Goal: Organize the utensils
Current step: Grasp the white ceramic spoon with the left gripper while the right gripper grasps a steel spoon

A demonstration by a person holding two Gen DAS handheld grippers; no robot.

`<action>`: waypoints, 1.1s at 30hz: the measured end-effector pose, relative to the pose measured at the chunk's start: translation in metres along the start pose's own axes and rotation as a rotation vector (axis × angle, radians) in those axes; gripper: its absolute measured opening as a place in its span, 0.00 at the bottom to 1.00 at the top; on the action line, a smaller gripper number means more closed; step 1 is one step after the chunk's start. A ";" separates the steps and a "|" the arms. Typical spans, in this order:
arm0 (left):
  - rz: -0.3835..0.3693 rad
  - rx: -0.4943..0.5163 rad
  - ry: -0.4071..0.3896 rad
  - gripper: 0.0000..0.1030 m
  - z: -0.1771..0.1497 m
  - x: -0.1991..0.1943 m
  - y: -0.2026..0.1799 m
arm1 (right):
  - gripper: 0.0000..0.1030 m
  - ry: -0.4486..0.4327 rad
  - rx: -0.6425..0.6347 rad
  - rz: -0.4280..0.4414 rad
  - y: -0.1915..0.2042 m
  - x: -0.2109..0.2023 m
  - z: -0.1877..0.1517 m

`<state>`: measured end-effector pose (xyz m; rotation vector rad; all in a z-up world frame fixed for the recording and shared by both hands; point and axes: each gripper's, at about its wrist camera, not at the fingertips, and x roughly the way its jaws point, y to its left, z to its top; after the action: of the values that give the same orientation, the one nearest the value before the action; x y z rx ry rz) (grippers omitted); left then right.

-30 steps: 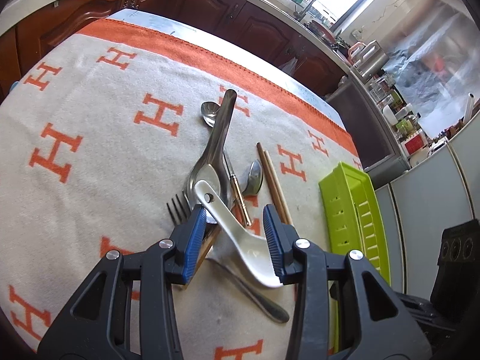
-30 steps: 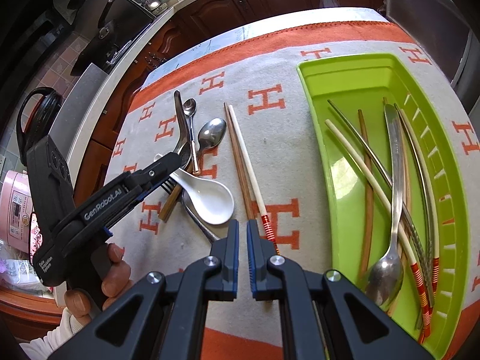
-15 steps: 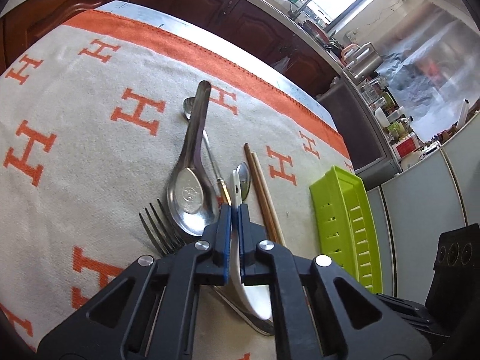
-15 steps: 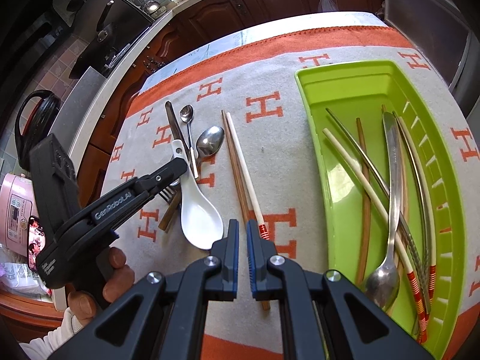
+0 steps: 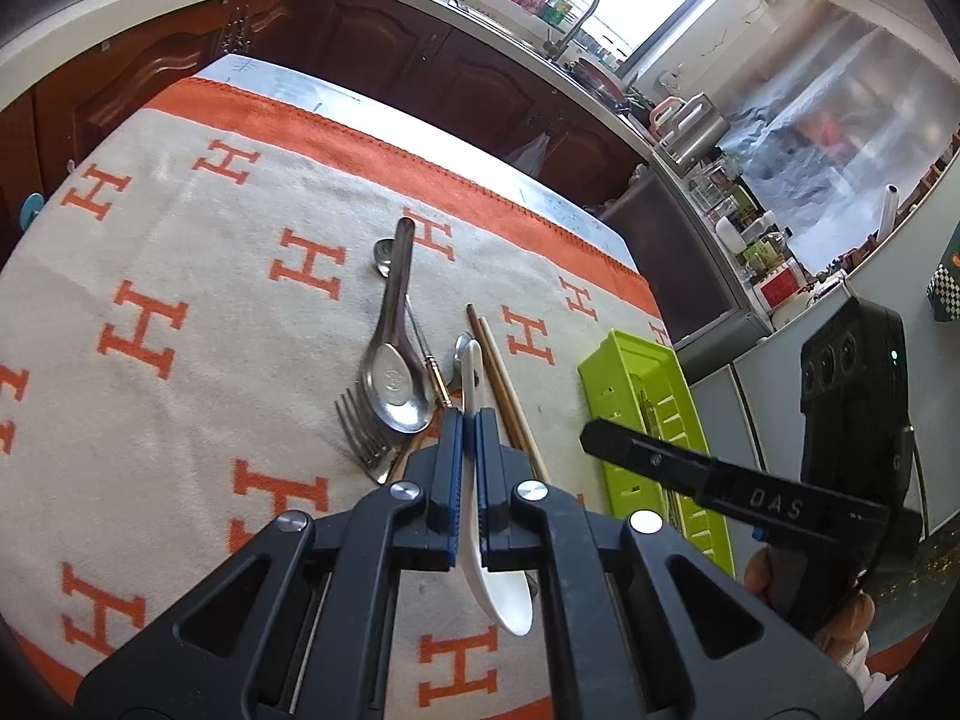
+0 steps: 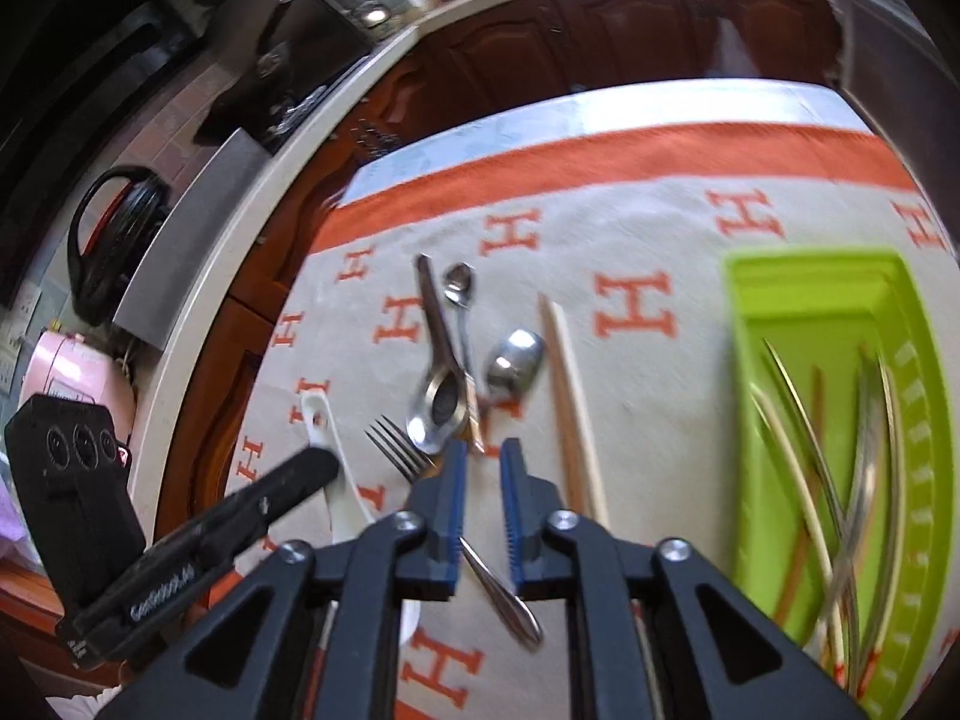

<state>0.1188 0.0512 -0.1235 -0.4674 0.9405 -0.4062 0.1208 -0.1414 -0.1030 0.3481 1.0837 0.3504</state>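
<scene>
Left wrist view: the left gripper point(image 5: 468, 420) pinches the white spoon point(image 5: 489, 576) edge-on above the blanket point(image 5: 180, 420) (lift it level toward the green tray point(image 5: 630, 360) near the right edge).

Right wrist view: the right gripper point(image 6: 480, 456), jaws just opening and gripping nothing, straddles a metal handle point(image 6: 504, 600); centre it before closing.

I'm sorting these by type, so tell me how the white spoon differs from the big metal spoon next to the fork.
The white spoon is glossy white, the big metal spoon shiny steel. The white spoon is clamped on edge in the shut left gripper; the metal spoon lies bowl-up on the cloth, ungripped, beside the fork. Both have deep, soup-style bowls.
</scene>
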 end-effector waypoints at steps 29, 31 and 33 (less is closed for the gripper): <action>0.034 -0.172 -0.072 0.01 0.028 -0.049 0.081 | 0.12 0.054 -0.219 0.027 0.036 0.118 0.064; 0.035 -0.176 -0.072 0.01 0.028 -0.048 0.080 | 0.10 0.034 -0.204 0.040 0.034 0.111 0.064; 0.035 -0.174 -0.073 0.01 0.028 -0.047 0.078 | 0.05 0.018 -0.188 0.059 0.032 0.103 0.065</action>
<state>0.1270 0.1466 -0.1207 -0.6192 0.9155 -0.2742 0.2190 -0.0744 -0.1427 0.2105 1.0500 0.5045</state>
